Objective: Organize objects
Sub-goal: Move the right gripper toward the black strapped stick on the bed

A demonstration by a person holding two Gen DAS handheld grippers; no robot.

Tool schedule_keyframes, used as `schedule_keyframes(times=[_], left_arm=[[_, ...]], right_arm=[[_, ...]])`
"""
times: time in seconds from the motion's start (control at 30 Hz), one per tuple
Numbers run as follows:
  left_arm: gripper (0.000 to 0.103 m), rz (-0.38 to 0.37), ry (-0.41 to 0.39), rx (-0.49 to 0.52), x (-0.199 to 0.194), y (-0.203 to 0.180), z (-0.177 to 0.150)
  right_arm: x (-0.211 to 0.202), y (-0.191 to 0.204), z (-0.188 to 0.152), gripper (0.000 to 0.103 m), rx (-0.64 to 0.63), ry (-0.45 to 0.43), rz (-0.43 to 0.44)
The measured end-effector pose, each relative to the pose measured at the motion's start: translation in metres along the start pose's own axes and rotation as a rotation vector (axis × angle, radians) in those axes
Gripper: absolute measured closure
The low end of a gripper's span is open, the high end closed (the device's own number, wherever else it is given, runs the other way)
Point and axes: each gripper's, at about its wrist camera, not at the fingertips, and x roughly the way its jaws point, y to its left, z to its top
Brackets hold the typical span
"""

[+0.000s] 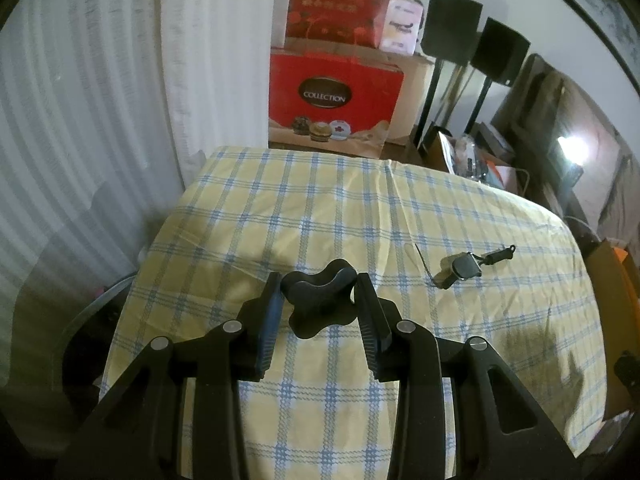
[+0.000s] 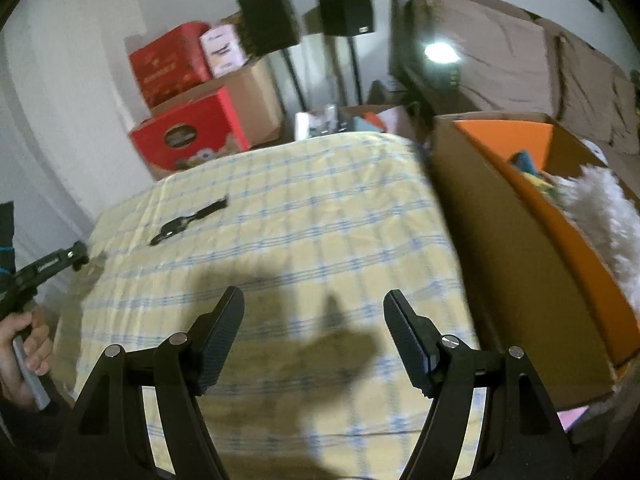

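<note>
My left gripper (image 1: 318,284) is shut on a black lobed knob (image 1: 320,300), held just above the yellow and blue checked tablecloth (image 1: 280,208). To its right on the cloth lies a small black and grey key fob with a strap (image 1: 464,266); the same fob (image 2: 184,222) shows at the far left of the right wrist view. My right gripper (image 2: 314,306) stands open over the cloth with nothing between its fingers. A hand (image 2: 24,344) at the left edge of the right wrist view holds the handle of the left gripper.
A large cardboard box (image 2: 508,264) with an orange inner flap and white fluffy stuff stands against the table's right side. Red gift boxes (image 1: 334,96), two black speakers on stands (image 1: 476,36) and a white curtain (image 1: 80,120) lie beyond the table.
</note>
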Motion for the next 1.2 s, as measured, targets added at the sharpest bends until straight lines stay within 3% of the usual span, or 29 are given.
schedule_keyframes(times=[0.23, 0.83, 1.2], left_arm=[[0.07, -0.001, -0.011, -0.01, -0.004, 0.004, 0.001], [0.07, 0.013, -0.018, -0.051, -0.004, 0.025, 0.003], [0.07, 0.022, -0.029, -0.076, -0.004, 0.041, 0.004]], right_arm=[[0.001, 0.034, 0.006, 0.029, -0.083, -0.015, 0.037], [0.006, 0.038, 0.009, 0.027, -0.07, 0.007, 0.039], [0.018, 0.071, 0.017, 0.024, -0.116, 0.025, 0.099]])
